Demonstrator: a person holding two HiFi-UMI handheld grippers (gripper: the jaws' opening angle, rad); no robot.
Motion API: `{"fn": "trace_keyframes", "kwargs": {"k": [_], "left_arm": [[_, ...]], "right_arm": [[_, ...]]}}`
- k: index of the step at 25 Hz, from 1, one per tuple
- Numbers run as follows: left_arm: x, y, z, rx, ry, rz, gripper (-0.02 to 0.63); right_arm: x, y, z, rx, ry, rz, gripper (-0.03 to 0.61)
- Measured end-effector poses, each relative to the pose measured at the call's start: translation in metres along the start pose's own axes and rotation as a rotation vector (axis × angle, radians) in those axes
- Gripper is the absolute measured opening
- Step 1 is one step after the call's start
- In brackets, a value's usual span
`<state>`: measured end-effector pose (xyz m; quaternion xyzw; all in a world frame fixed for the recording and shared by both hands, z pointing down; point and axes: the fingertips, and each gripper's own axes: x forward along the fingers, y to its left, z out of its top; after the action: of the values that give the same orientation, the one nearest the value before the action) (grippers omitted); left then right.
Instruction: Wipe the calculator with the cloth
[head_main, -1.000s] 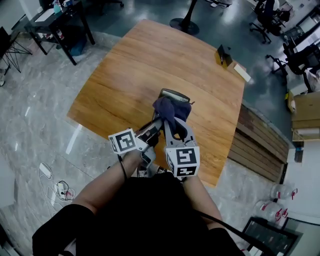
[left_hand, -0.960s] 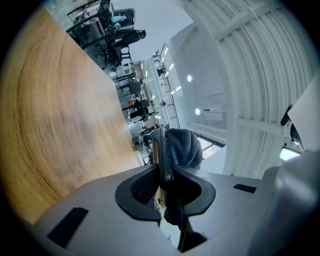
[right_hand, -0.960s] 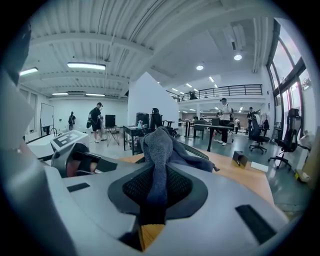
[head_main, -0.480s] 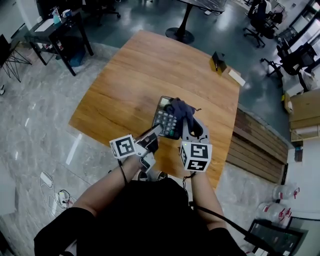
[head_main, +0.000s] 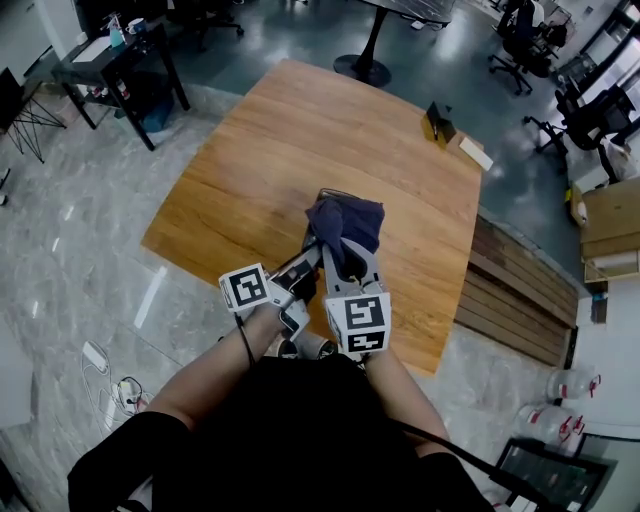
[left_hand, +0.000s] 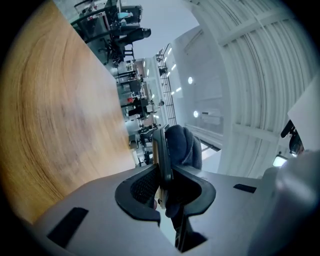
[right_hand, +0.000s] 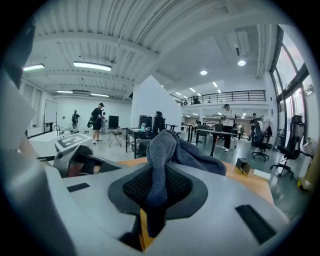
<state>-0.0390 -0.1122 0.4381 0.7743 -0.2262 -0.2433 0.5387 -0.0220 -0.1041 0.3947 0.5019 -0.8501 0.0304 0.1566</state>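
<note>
The calculator (head_main: 338, 194) is held in the air over the middle of the wooden surface (head_main: 260, 150). It is nearly hidden under the dark blue cloth (head_main: 346, 220), so only its far edge peeps out at 12 o'clock of the bundle. The left hand-held gripper (head_main: 312, 258) comes in from 7 o'clock and is clamped on the calculator's near end. In the left gripper view the calculator (left_hand: 163, 150) stands edge-on as a thin slab between the two ribbed pads, with the cloth (left_hand: 183, 145) bulging against its face at 3 o'clock. The right hand-held gripper (head_main: 347, 250) reaches in from 6 o'clock and is pinching the cloth. In the right gripper view a bunched fold of the cloth (right_hand: 161, 150) runs down between the closed pads, and the rest spills forward towards 2 o'clock. The calculator looks like a light, stiff plastic body with a smooth, probably slippery shell. Its keys and display would likely not take hard pressure, so a hold across the thin edges at one end, as here, seems wise, leaving the faces free. The cloth appears soft and limp. It will drape and slide rather than push, so it is best gripped by a gathered wad, with the loose part pressed flat on the casing. A small dark box (head_main: 440, 118) sits well apart at the surface's 2 o'clock corner.
</note>
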Motion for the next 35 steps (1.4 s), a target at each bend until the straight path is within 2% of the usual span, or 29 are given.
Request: {"fn": "trace_keyframes", "kwargs": {"k": [4, 8, 12, 17, 23, 29, 31, 35], "left_arm": [[-0.007, 0.002, 0.014, -0.045, -0.041, 0.005, 0.066], [-0.013, 0.001, 0.03, -0.049, -0.079, -0.002, 0.066], [-0.011, 0.0, 0.028, -0.046, -0.067, -0.022, 0.066], [-0.008, -0.003, 0.007, -0.056, -0.013, -0.032, 0.066], [-0.009, -0.014, -0.018, -0.025, 0.072, -0.064, 0.066], [-0.015, -0.016, -0.023, -0.038, 0.095, -0.062, 0.067], [-0.022, -0.014, -0.026, -0.041, 0.1, -0.05, 0.067], [-0.023, -0.01, -0.019, -0.027, 0.093, -0.037, 0.067]], "right_arm": [[-0.008, 0.026, -0.004, 0.001, 0.002, 0.067, 0.057], [-0.016, 0.046, -0.01, -0.002, 0.025, 0.118, 0.057], [-0.021, 0.053, -0.017, -0.02, 0.037, 0.124, 0.057], [-0.019, 0.028, -0.008, -0.035, 0.026, 0.072, 0.057], [-0.006, -0.025, 0.009, -0.062, -0.008, -0.051, 0.057], [0.002, -0.068, 0.032, -0.091, -0.056, -0.151, 0.057], [0.002, -0.066, 0.034, -0.082, -0.069, -0.128, 0.057], [0.008, -0.038, 0.029, -0.145, -0.071, 0.008, 0.057]]}}
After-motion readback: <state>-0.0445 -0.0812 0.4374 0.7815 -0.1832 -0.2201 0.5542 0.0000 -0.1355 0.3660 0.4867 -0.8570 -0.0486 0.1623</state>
